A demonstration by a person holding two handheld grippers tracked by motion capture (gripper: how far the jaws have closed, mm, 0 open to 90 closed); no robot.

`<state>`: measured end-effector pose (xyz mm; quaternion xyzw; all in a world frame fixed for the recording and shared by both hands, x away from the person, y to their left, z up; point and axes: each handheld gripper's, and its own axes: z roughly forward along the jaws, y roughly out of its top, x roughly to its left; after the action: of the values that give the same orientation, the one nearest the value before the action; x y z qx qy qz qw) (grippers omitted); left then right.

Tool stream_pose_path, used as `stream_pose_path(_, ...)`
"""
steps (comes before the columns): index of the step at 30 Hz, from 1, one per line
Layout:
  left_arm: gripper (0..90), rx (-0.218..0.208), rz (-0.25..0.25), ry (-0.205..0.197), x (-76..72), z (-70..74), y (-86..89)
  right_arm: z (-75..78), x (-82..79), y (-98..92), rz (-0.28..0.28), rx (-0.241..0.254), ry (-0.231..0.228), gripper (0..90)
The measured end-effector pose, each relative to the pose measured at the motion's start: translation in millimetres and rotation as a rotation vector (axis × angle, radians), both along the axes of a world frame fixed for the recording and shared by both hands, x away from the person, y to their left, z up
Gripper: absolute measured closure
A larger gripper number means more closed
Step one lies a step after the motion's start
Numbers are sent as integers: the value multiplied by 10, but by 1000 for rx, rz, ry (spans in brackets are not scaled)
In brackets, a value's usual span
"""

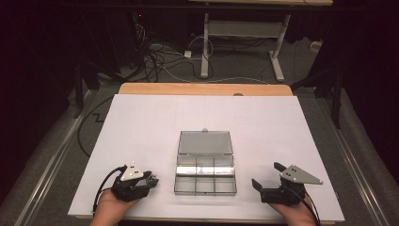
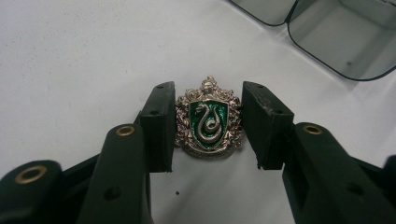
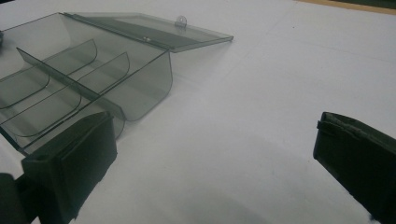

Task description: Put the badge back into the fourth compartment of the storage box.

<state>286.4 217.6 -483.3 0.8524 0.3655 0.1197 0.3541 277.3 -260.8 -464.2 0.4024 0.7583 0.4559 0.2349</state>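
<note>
Left claw (image 2: 208,128) jaws part-closed & level near table edge; right claw (image 3: 215,154) jaws wide apart.

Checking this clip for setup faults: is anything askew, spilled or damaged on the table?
Nothing stands out. The clear compartment box sits square with its lid laid open flat, compartments empty. The crest badge lies face up between the left gripper pads, looking intact.

Silver crest badge (image 2: 208,120) — green shield, coiled snake — flat on the white sheet, upright between black jaws.
</note>
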Motion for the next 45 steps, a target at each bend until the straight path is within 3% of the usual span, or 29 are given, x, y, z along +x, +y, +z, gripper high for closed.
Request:
stream_pose_path(8, 550, 6, 1, -6, -8, 21, 9, 1, -1, -8, 0, 1, 0, 3)
stream_pose_path(25, 550, -58, 6, -43, -36, 97, -9, -1, 1, -4, -1, 6, 4, 3)
stream_pose_path(33, 550, -90, -2, -61, -60, 148, -47, -2, 5, -2, 2, 3, 0, 3)
stream_pose_path(36, 550, -120, -8, -56, -69, 168, -67, -3, 8, -2, 4, 1, -2, 3)
stream_pose_path(45, 550, -147, -24, -68, -90, 214, -146, -6, 12, 0, 6, -1, -2, 3)
